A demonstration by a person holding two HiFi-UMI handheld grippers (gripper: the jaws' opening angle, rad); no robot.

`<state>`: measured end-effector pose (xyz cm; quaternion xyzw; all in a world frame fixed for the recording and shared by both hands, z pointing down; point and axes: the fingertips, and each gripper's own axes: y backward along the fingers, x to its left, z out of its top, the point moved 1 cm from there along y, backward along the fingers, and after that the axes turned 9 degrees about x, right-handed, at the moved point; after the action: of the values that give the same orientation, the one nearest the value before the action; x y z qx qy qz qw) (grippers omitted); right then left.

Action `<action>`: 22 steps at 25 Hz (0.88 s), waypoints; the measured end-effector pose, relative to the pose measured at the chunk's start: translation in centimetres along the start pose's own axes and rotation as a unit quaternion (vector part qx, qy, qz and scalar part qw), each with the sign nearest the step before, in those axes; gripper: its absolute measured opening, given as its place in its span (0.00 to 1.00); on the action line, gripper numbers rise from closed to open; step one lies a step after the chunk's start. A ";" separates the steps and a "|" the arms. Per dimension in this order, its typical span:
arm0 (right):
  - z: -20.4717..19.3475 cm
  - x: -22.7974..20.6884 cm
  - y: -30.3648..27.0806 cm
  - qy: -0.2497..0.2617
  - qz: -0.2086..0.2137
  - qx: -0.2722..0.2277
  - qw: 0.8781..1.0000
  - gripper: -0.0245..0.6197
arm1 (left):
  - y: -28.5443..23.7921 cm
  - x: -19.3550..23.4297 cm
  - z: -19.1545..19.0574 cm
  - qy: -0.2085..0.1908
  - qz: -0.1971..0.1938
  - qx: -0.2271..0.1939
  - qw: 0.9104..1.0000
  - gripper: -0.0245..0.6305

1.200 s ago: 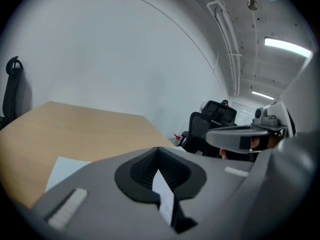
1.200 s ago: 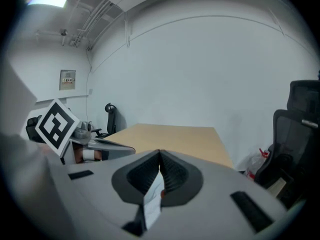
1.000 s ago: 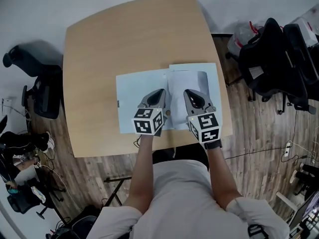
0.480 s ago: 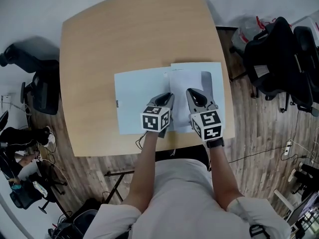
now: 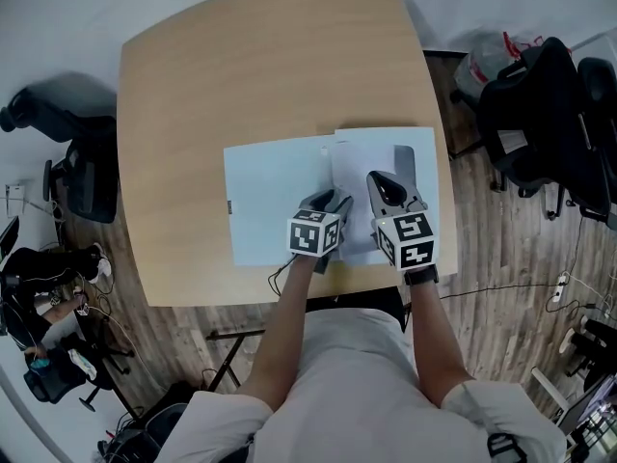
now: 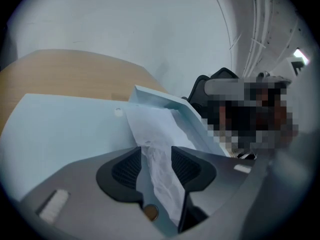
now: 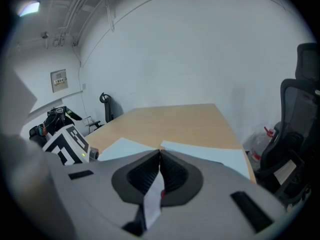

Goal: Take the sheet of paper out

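1. Pale wood table fills the head view, with plank flooring around it and a black office chair off to your right.
2. An open light-blue folder lies flat near your edge of the table, its long side running left to right.
3. The white sheet of paper lies on the folder's right half. Its long axis points away from you, toward the far edge of the table.
4. Your left gripper sits at the sheet's left edge. In the left gripper view its jaws are opening. A crumpled strip of the sheet stands between the pads, and they do not press on it.
5. Your right gripper is over the sheet's near part. In the right gripper view its jaws are closed on the paper, and a white strip hangs out below them.
6. From the head view both grippers cover the sheet's near edge, so you cannot see where it ends.
7. Whether anything is printed on the sheet cannot be made out.
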<state>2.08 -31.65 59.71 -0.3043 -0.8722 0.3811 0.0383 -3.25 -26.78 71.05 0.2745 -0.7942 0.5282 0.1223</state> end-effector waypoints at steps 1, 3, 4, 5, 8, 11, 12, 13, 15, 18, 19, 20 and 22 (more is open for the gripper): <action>0.1 -0.1 -0.1 -0.001 0.001 0.000 1.000 0.06 | -0.2 -0.1 -0.1 0.003 -0.001 0.004 1.000 0.31; 0.3 -0.3 -0.2 -0.001 0.001 0.000 1.000 0.06 | -0.6 -0.1 -0.5 0.010 0.003 0.009 1.000 0.32; 0.3 -0.4 -0.2 -0.002 0.001 -0.001 1.000 0.06 | -0.7 0.0 -0.6 0.013 0.006 0.011 1.000 0.32; 0.4 -0.4 -0.3 -0.003 0.000 -0.001 1.000 0.06 | -0.8 0.0 -0.7 0.016 0.010 0.013 1.000 0.32; 0.4 -0.7 -0.3 -0.005 -0.001 -0.002 1.000 0.06 | -1.2 0.1 -0.8 0.025 0.018 0.016 0.999 0.32; 0.4 -0.7 -0.1 -0.006 -0.003 -0.004 1.000 0.06 | -1.3 0.2 -0.9 0.028 0.026 0.016 0.999 0.31; 0.4 -0.7 -0.1 -0.006 -0.004 -0.005 1.000 0.06 | -1.3 0.3 -1.0 0.027 0.028 0.016 0.999 0.31; 0.4 -0.7 0.0 -0.006 -0.004 -0.005 1.000 0.06 | -1.2 0.4 -1.0 0.026 0.031 0.016 0.999 0.30; 0.3 -0.6 0.0 -0.006 -0.006 -0.005 1.000 0.06 | -1.2 0.6 -1.0 0.022 0.037 0.015 0.999 0.23; 0.0 -0.7 0.2 -0.009 -0.009 -0.004 1.000 0.06 | -1.3 0.6 -1.1 0.016 0.042 0.018 0.999 0.16; 0.0 -0.6 0.3 -0.010 -0.009 -0.005 1.000 0.06 | -1.3 0.5 -1.2 0.014 0.042 0.020 0.999 0.14; 0.0 -0.6 0.4 -0.010 -0.010 -0.005 1.000 0.06 | -1.3 0.5 -1.3 0.011 0.044 0.021 0.999 0.12; 0.0 -0.7 0.6 -0.012 -0.012 -0.007 1.000 0.06 | -1.3 0.4 -1.3 0.005 0.049 0.023 0.999 0.08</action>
<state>2.89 -31.72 59.41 -0.2897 -0.8789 0.3777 0.0301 -3.00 -26.09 72.83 0.2356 -0.7936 0.5531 0.0938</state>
